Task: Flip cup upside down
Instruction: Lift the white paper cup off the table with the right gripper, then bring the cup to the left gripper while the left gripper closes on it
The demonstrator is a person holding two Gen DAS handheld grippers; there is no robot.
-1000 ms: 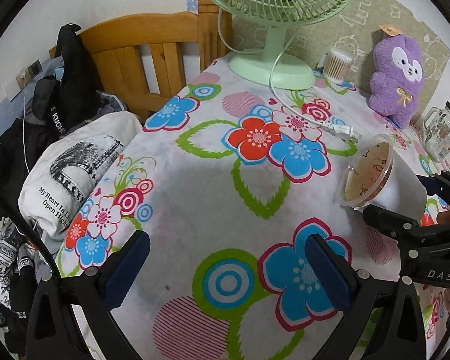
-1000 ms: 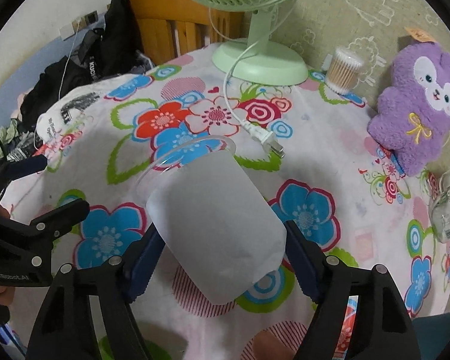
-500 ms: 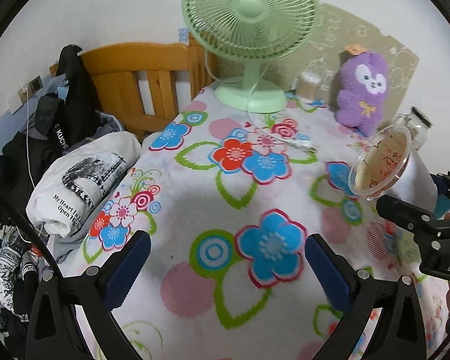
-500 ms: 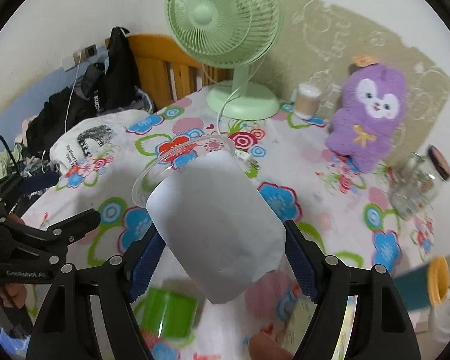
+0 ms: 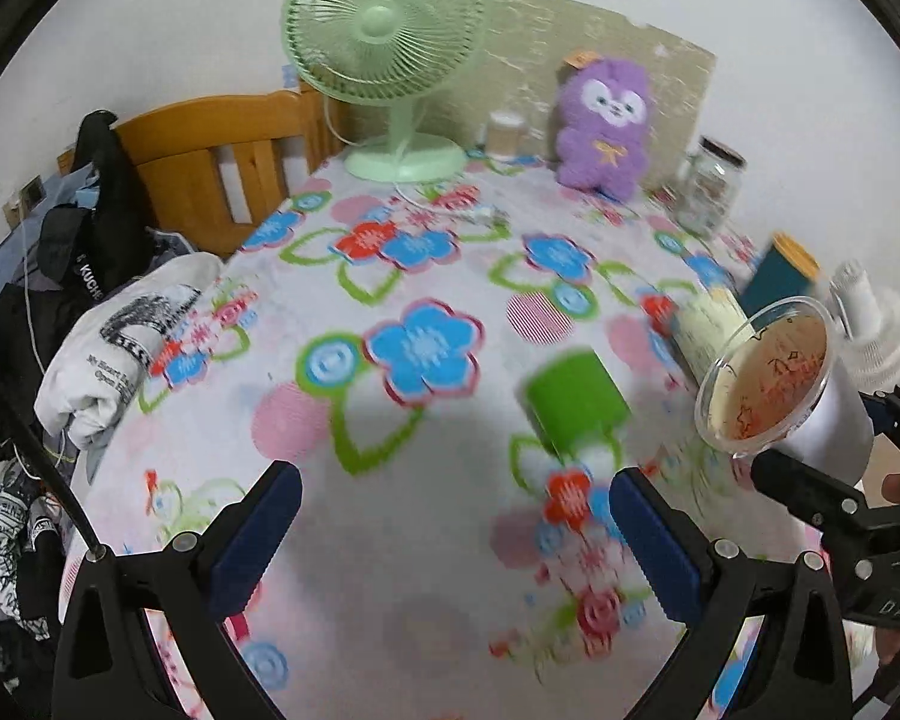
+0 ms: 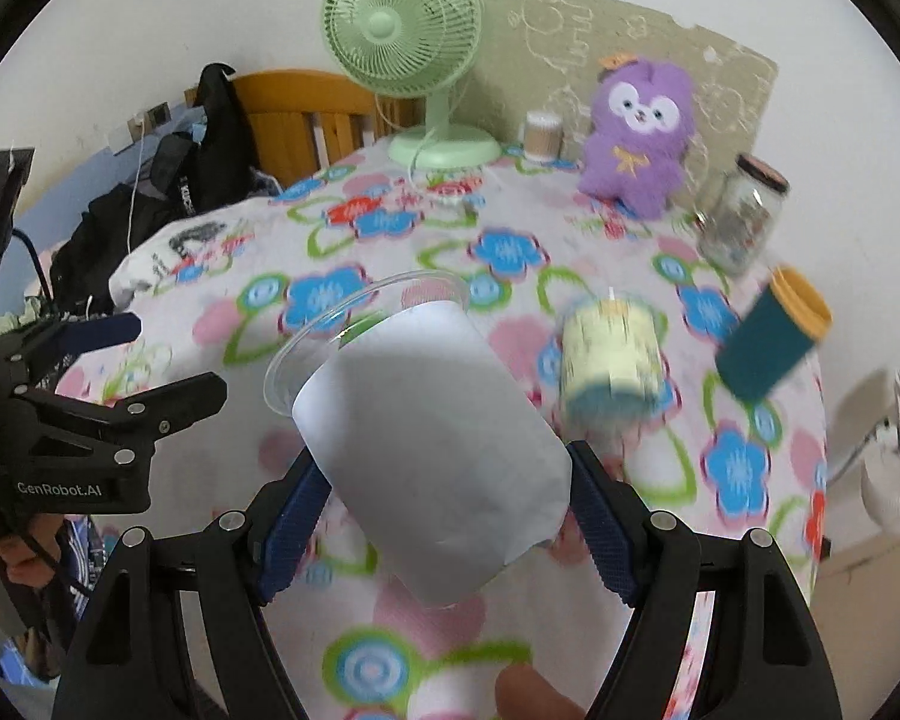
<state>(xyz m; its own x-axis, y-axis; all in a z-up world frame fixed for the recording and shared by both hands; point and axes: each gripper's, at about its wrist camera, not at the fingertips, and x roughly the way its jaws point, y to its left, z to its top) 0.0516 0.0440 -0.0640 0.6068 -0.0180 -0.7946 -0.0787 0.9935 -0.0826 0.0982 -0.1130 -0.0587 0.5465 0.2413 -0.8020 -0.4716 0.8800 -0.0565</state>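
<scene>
My right gripper (image 6: 450, 492) is shut on a clear plastic cup with a white sleeve (image 6: 432, 450). The cup is held in the air above the flowered tablecloth (image 6: 510, 252), tilted on its side with its open rim pointing forward and left. In the left wrist view the cup (image 5: 774, 384) shows at the right with its mouth facing me, and the right gripper (image 5: 834, 498) is beneath it. My left gripper (image 5: 456, 534) is open and empty above the near part of the table, to the left of the cup.
On the table stand a green fan (image 5: 390, 60), a purple plush toy (image 5: 606, 120), a glass jar (image 5: 711, 186), a teal cup with an orange lid (image 6: 771, 333), a pale yellow cup (image 6: 609, 354) and a green cup (image 5: 576, 402). A wooden chair with clothes (image 5: 198, 162) stands at the left.
Both grippers have pulled back and risen from the table. The right gripper has carried the cup up with it. More of the table's near objects have come into view.
</scene>
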